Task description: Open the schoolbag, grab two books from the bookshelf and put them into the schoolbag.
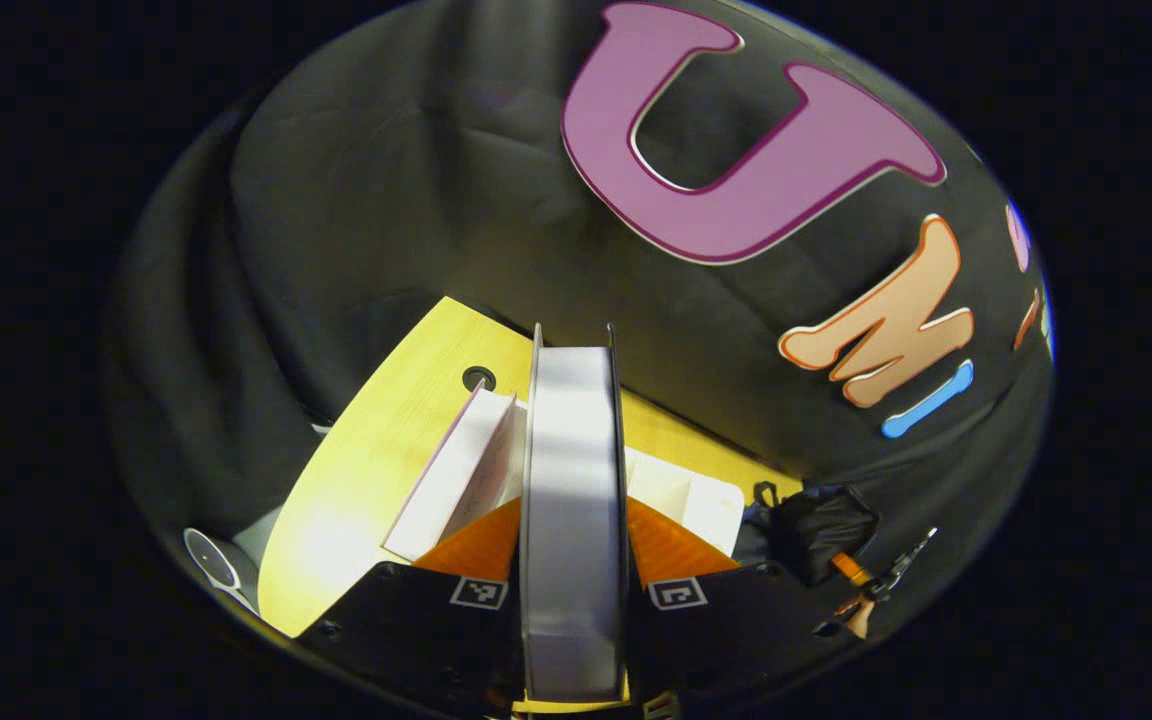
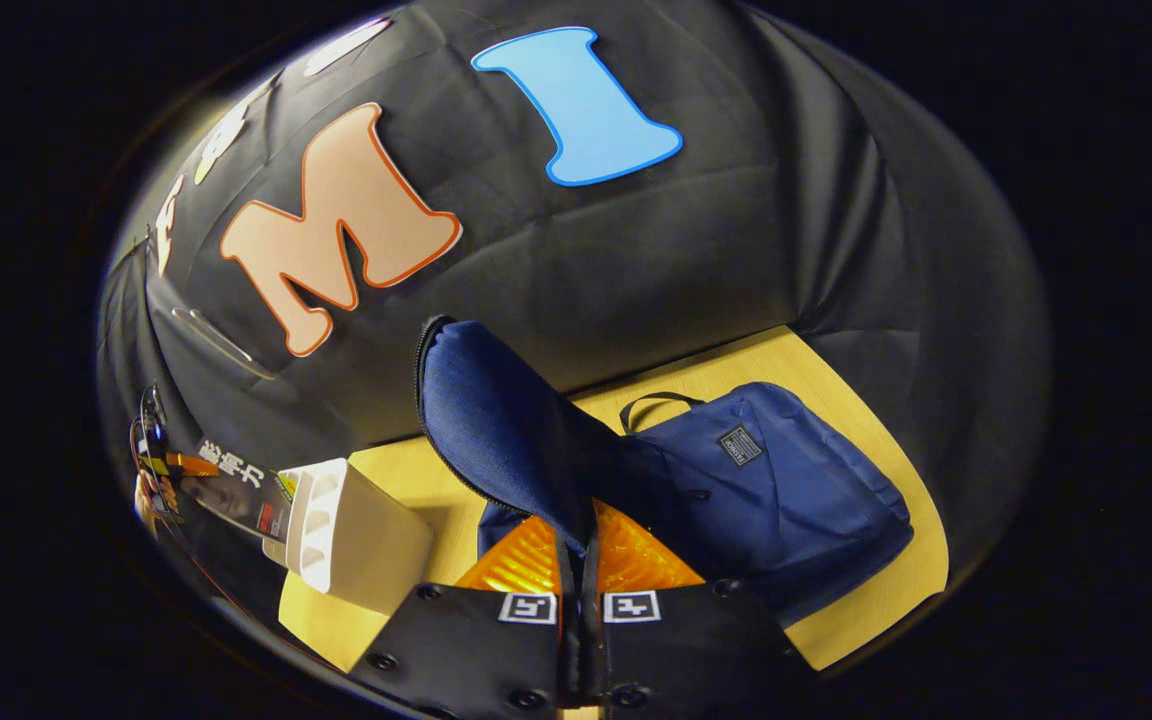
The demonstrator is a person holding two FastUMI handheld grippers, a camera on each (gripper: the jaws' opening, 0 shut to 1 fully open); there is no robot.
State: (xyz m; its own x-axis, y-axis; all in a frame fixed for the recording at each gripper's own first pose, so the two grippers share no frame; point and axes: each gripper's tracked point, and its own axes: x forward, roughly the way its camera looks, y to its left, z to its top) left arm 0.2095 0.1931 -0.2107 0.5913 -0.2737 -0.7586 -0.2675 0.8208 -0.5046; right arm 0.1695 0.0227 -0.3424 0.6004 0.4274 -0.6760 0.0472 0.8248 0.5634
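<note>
Book (image 1: 573,520) clamped upright, left gripper (image 1: 576,590) | right gripper (image 2: 578,575) seemingly pinching schoolbag flap (image 2: 496,420)

**A staged study desk inside a cloth-walled booth**

You are working in a recording booth dressed as a study corner. Creased black cloth (image 2: 696,250) hangs behind a pale yellow wooden desk (image 2: 836,370) with a round cable hole (image 1: 478,378). A white plastic bookshelf (image 2: 356,540) and a navy fabric schoolbag (image 2: 786,490) give it a homework-desk look.

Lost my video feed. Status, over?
Left gripper shut on thick grey-covered book, lifted over yellow table. Right gripper pinching navy schoolbag's flap, held open. White bookshelf beside bag. Nothing blocking.
</note>
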